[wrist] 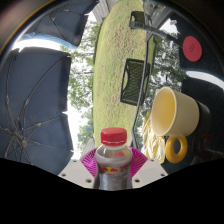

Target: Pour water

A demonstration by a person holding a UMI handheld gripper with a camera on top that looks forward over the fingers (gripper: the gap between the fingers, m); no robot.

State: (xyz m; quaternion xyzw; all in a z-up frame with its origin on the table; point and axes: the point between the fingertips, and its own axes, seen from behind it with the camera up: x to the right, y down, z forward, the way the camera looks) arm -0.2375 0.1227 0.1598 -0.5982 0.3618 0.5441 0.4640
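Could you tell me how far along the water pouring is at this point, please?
Done: the bottle with its red cap is picked up, and the gripper fingers look shut on it. In hand: it is tilted toward the yellow cup just ahead of the fingers. Left: the cap is on, no water shows flowing, so opening and pouring remain.

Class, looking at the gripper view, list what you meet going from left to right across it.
Umbrella → bottle with a red cap, between the gripper fingers → yellow cup.
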